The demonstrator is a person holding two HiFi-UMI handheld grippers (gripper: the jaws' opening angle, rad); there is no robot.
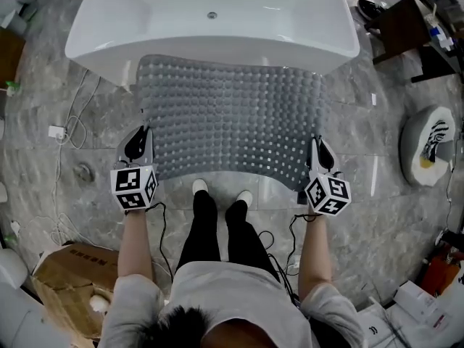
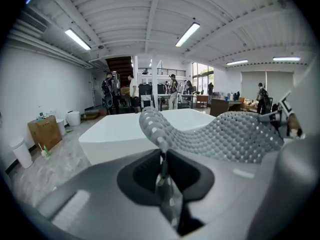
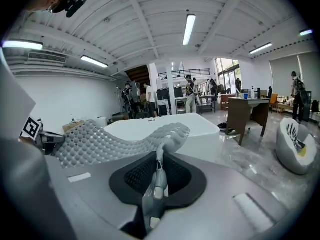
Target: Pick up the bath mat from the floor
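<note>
Fingers of left gripper (image 1: pixel 146 133) and right gripper (image 1: pixel 317 142) clamp narrow on mat (image 1: pixel 232 114) corners; mat stretched between them, near tub (image 1: pixel 210 31).

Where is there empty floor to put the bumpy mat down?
The widest bare floor lies between the bath mat and the round white object. Left of the mat, cables and a drain clutter it. The near corners are crowded: a cardboard box on the left, white boxes on the right.
</note>
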